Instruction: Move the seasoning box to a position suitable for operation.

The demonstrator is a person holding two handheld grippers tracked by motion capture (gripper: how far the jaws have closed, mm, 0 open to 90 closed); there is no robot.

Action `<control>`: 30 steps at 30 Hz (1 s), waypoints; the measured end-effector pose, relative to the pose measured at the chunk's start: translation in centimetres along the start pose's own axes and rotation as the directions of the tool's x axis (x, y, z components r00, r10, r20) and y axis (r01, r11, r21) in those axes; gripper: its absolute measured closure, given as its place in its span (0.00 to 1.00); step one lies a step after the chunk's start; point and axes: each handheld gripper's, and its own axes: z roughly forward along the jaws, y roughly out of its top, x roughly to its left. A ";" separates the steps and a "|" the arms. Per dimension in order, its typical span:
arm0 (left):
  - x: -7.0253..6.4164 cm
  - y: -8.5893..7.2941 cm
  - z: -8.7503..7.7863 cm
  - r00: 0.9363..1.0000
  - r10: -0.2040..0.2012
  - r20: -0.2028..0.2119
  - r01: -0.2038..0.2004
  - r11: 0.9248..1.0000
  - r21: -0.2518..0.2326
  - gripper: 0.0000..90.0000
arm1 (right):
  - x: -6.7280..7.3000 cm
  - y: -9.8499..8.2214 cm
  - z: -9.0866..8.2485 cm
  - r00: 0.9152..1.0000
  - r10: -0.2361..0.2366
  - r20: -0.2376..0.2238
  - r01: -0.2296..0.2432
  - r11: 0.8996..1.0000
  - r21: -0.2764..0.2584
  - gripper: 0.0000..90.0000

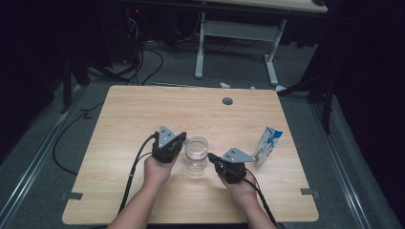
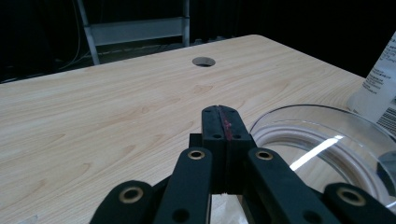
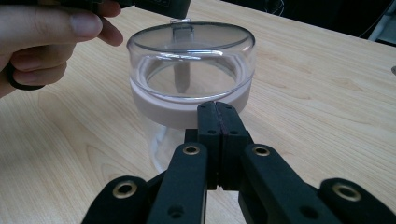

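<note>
Flanking a clear lidded jar (image 1: pixel 197 153) near the table's (image 1: pixel 124 114) front middle: left gripper (image 1: pixel 181 137) just beside its left rim, right gripper (image 1: pixel 211 157) just beside its right side. Both sets of jaws are pressed together with nothing between them, plain in each gripper view. The jar is transparent, with a clear lid (image 3: pixel 191 42) and a pale band (image 3: pixel 187 109) under it; it stands upright and looks empty. A blue-and-white carton (image 1: pixel 267 144) stands close behind the right gripper.

Risks, as I judge them: closed jaws can only push, so a nudge from one side would slide or tip the light jar. Opening this close could knock the rim. A wide right-hand swing could topple the carton. Clear plastic also makes edges hard to judge.
</note>
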 end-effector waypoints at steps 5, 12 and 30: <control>0.1 -0.1 0.1 1.000 -0.005 -0.003 0.005 1.000 -0.001 1.00 | 0.0 0.0 0.0 1.000 0.002 0.000 -0.002 1.000 -0.002 1.00; 0.1 -0.1 0.1 1.000 -0.007 -0.004 0.007 1.000 0.001 1.00 | 0.0 0.5 -0.2 1.000 0.006 -0.004 -0.006 0.999 -0.040 0.99; -0.8 -3.0 -4.1 0.997 -0.064 0.046 0.065 0.998 -0.013 1.00 | 0.4 1.1 -0.4 1.000 0.002 -0.020 -0.003 0.998 -0.067 0.99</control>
